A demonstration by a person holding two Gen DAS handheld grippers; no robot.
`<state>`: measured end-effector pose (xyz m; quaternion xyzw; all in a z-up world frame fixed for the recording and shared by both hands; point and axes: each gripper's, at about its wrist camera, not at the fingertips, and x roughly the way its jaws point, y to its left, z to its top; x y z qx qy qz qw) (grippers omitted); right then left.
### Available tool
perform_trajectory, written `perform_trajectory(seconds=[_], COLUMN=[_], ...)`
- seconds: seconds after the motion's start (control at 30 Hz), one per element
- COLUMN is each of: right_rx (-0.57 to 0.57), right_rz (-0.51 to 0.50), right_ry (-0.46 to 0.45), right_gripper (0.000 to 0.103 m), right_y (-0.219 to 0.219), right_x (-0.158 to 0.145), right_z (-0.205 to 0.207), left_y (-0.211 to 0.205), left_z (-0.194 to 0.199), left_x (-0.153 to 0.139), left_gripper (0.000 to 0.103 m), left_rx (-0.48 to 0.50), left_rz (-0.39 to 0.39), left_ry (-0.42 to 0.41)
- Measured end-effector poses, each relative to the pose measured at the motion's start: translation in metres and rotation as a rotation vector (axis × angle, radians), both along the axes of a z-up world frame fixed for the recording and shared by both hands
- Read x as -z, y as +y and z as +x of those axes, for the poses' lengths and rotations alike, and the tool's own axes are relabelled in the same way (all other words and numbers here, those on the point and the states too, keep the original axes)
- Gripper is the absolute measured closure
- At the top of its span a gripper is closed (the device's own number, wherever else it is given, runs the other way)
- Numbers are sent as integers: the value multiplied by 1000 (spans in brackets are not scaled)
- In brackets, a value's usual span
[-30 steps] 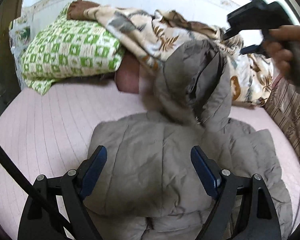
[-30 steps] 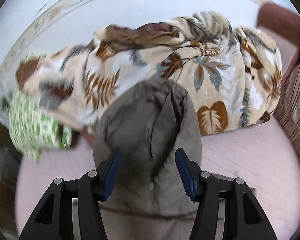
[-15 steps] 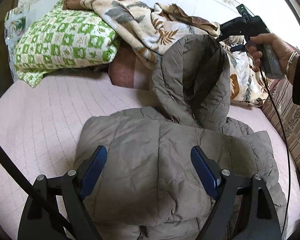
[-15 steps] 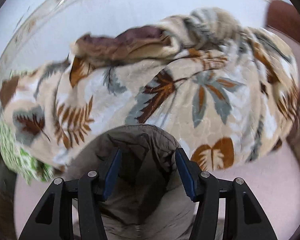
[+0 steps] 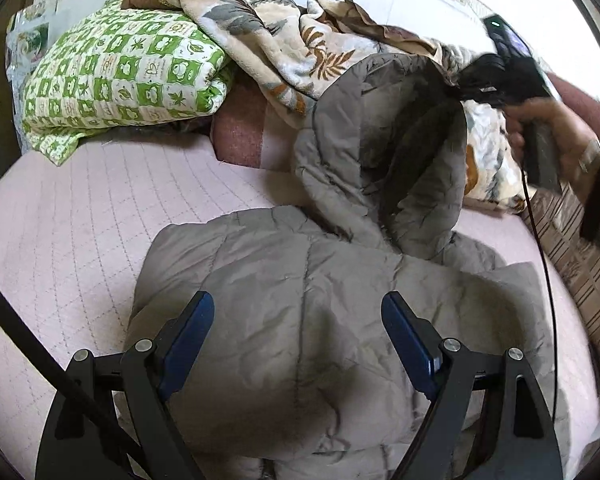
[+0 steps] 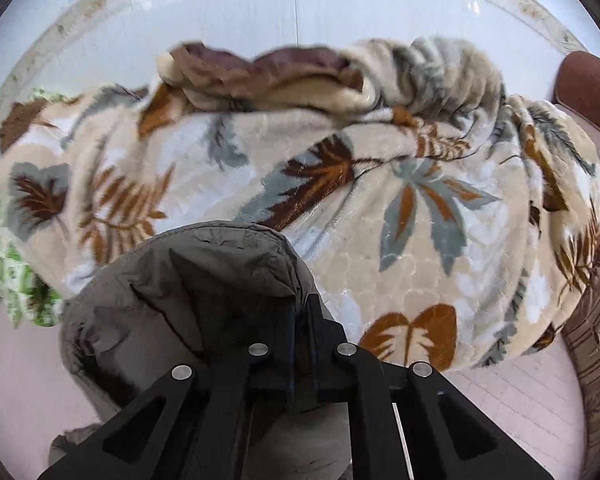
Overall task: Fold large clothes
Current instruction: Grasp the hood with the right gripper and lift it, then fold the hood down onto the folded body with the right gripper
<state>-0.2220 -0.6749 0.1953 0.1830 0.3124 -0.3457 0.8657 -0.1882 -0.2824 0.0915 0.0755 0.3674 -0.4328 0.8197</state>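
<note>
Hood pinched by the right gripper; left gripper held wide above the jacket.

A grey padded jacket (image 5: 300, 300) is spread on the pink bed (image 5: 80, 220), and its hood (image 5: 384, 144) is held raised at the rim. The right gripper (image 6: 300, 316) is seen clenched on the hood edge, the fabric being caught between the closed fingers; in the left view it is gripped by a hand (image 5: 548, 128). The left gripper (image 5: 298, 320) is kept released over the jacket back, nothing being grasped. A leaf-print blanket (image 6: 380, 200) and a green quilt (image 5: 120, 76) are piled behind the hood.

Jacket (image 5: 300, 320) hem cut off (bottom).
</note>
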Motion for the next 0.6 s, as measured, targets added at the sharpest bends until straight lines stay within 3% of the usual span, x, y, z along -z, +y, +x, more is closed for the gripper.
perform_trajectory(seconds=[0.2, 0.37, 0.6], right_rx=[-60, -119, -230], right_rz=[-50, -79, -129], right_ry=[-75, -101, -150], right_gripper=[98, 98, 98], right_y=[54, 107, 188], right_x=[-23, -30, -27], right_z=[-49, -88, -158], left_y=[8, 14, 29], left_z=[-3, -13, -11], left_x=[-18, -33, -47], left_gripper=[18, 18, 18], left_rx=[33, 31, 33], left_rz=[-103, -132, -211], left_ry=[93, 37, 45])
